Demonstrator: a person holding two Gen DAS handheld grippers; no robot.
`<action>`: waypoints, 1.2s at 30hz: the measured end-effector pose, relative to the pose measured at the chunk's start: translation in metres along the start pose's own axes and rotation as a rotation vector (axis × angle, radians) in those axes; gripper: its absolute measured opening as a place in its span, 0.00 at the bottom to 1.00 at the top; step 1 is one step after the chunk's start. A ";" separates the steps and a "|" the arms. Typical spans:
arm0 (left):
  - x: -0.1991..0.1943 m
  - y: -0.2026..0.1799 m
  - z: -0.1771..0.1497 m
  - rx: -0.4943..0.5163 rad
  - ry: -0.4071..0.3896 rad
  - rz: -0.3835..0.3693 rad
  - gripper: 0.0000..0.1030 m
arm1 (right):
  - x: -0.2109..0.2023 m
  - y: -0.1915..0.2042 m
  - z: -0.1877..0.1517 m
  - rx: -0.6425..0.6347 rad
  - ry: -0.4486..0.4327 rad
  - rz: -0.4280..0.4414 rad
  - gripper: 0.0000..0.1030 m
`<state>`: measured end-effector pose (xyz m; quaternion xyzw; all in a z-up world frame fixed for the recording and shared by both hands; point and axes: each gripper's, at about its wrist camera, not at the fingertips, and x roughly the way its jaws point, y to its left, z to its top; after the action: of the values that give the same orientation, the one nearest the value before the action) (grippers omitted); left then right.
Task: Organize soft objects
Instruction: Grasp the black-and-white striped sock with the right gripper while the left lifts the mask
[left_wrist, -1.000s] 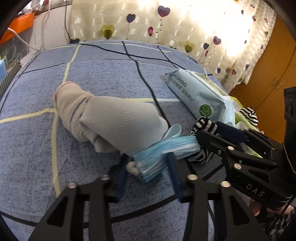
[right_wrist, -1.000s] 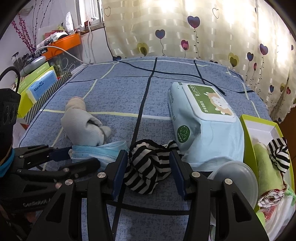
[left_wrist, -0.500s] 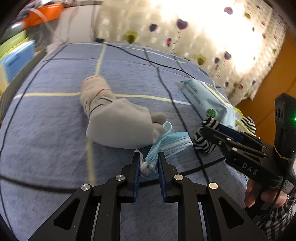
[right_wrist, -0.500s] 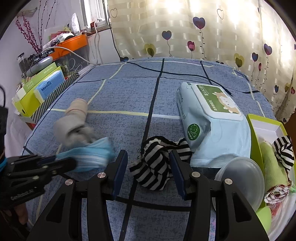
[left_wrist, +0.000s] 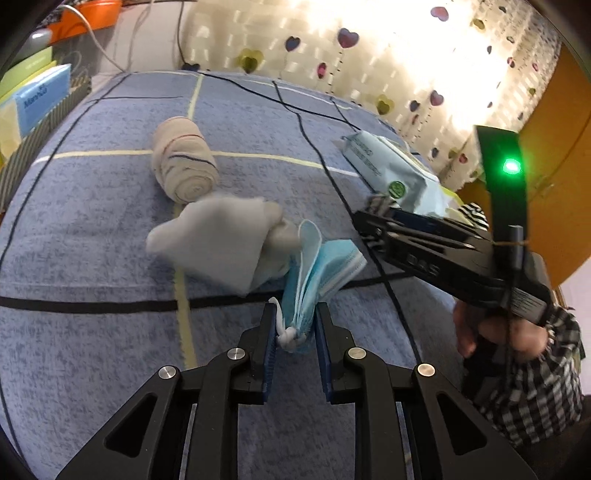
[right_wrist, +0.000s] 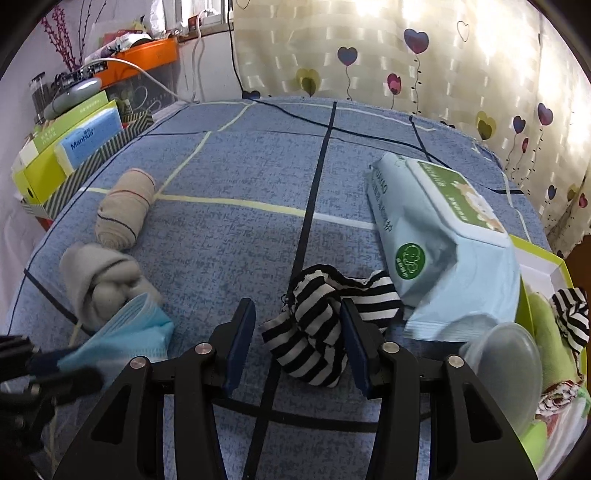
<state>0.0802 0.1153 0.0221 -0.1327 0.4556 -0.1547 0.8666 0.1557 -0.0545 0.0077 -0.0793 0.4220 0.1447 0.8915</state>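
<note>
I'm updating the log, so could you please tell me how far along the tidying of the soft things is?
Done: a striped piece and green cloth already lie in the green box. In hand: the left gripper is shut on the blue face mask; the right gripper is open around the striped sock. Left on the bed: grey sock and bandage roll.

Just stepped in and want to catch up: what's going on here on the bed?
A person is tidying soft things on a blue bedspread with two tools. The left hand-held gripper is shut on a blue face mask, next to a grey sock. The right hand-held gripper is open around a black-and-white striped sock lying on the spread. A green box on the right already holds some fabric items.
</note>
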 end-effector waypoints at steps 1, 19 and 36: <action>-0.001 -0.001 0.000 0.003 0.001 -0.001 0.23 | 0.000 0.001 -0.001 -0.001 -0.001 0.000 0.27; 0.011 -0.019 0.010 0.115 0.008 0.067 0.50 | -0.034 -0.012 -0.016 0.044 -0.047 0.175 0.12; 0.037 -0.043 0.011 0.210 0.048 0.144 0.44 | -0.048 -0.021 -0.035 0.071 -0.045 0.203 0.12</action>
<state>0.1029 0.0629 0.0162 -0.0044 0.4658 -0.1422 0.8734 0.1076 -0.0927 0.0234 -0.0014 0.4126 0.2210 0.8837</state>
